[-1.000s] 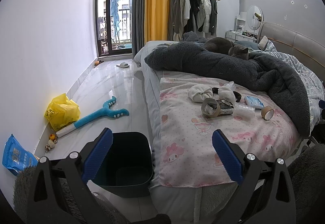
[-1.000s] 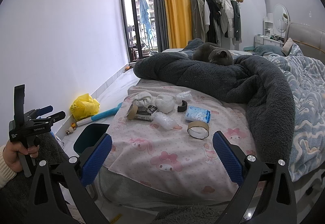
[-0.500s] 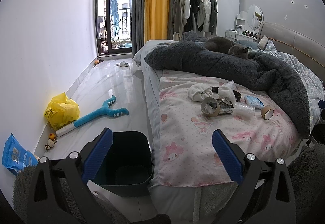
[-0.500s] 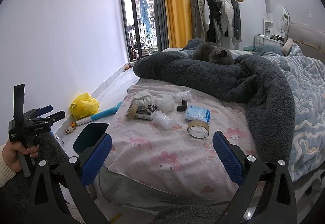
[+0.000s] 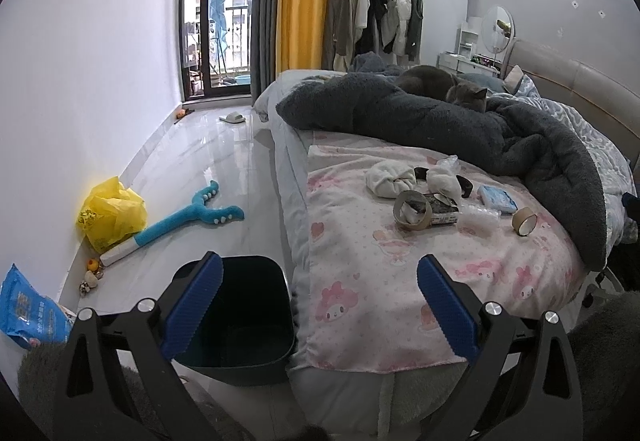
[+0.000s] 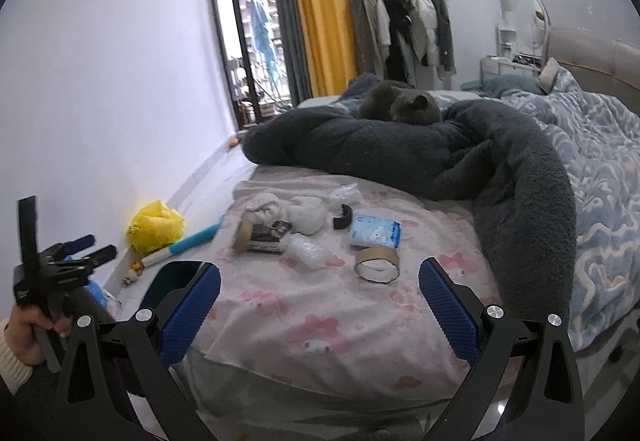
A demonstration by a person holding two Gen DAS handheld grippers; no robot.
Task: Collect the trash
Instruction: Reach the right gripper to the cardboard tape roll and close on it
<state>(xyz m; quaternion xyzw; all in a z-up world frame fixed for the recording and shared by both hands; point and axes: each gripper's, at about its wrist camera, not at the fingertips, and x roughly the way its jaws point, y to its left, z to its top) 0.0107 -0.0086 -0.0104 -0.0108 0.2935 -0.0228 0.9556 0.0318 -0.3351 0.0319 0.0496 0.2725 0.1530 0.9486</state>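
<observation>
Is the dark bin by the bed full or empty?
Empty, as far as shows: the bin stands upright and open, its visible inside bare; trash still lies on the bed.

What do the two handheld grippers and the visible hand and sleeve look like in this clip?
Both the left gripper and the right gripper have black, triangular cut-out finger frames with silver screws and ribbed blue pads. In the right wrist view, the left gripper's black handle carries small white lettering, too small to read. The hand wears a cream knit sleeve.

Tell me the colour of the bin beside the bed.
The bin is dark teal, seen best in the left wrist view.
</observation>
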